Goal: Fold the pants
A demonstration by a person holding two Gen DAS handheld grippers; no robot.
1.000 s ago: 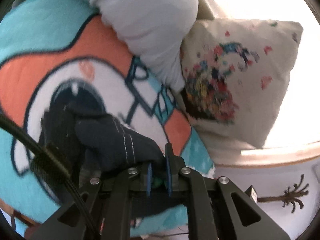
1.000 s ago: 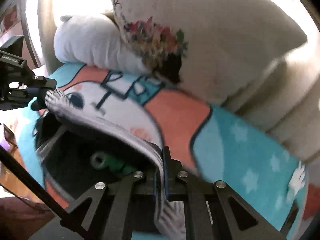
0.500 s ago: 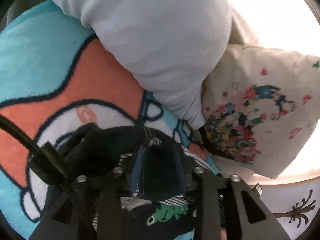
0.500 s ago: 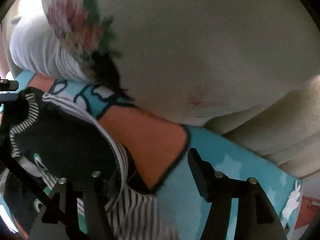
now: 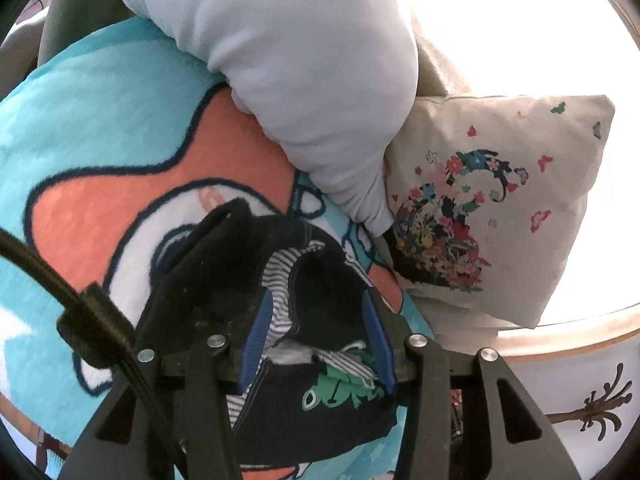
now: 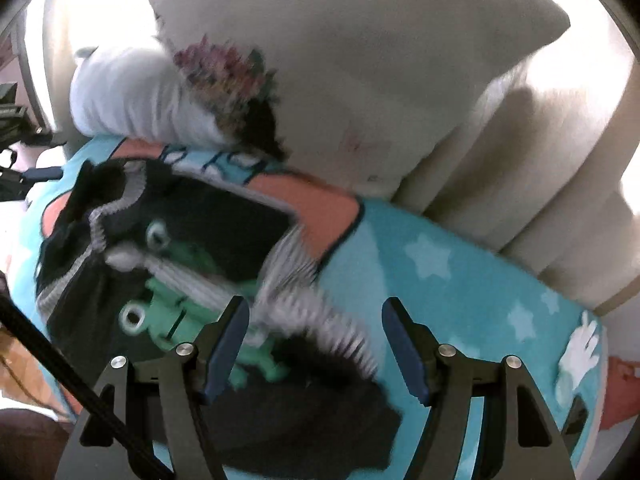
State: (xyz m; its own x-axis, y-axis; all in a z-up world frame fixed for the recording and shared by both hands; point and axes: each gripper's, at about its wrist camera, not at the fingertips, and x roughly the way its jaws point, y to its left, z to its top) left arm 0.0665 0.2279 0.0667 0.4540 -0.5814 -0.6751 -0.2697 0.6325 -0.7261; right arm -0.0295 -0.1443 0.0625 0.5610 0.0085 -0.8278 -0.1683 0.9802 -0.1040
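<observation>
Both grippers' fingers released over dark pants [image 5: 320, 292] on blanket [image 5: 100, 128] — flatten bunched fabric w/ care before next fold.

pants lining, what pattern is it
Thin black-and-white stripes line the dark pants; clearest in the left wrist view.

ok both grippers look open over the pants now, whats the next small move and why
Probably re-grip: the left hand-held gripper and right hand-held gripper are both open, and the dark frog-print pants lie rumpled on the blue cartoon blanket. I'd close on the striped waistband to pull it flat.
</observation>
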